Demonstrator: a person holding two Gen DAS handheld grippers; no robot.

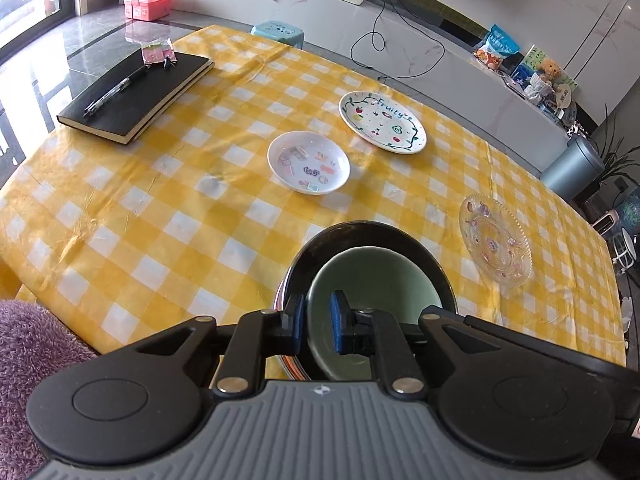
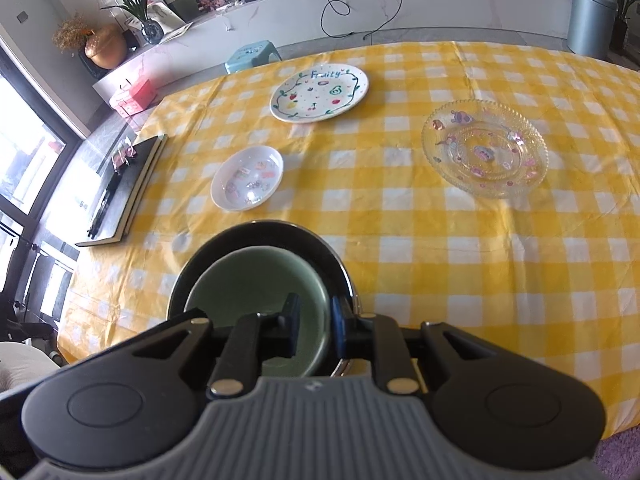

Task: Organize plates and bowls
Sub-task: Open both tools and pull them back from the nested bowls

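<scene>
A pale green bowl (image 1: 376, 276) (image 2: 248, 280) sits nested inside a black bowl (image 1: 360, 232) (image 2: 264, 230) near the table's front edge. My left gripper (image 1: 318, 324) straddles the green bowl's left rim, its pads slightly apart and not pressing. My right gripper (image 2: 316, 324) straddles the right rim the same way, with a gap showing. Farther back lie a small white sticker dish (image 1: 308, 162) (image 2: 247, 178), a white "Fruity" plate (image 1: 383, 121) (image 2: 319, 93) and a clear glass plate (image 1: 495, 240) (image 2: 484, 148).
A black notebook (image 1: 136, 96) (image 2: 120, 200) with a pen on it lies at the table's left. The yellow checked tablecloth (image 1: 160, 208) covers the whole top. A blue stool (image 1: 278, 32) stands beyond the far edge, and a purple fluffy cloth (image 1: 24, 360) is at my near left.
</scene>
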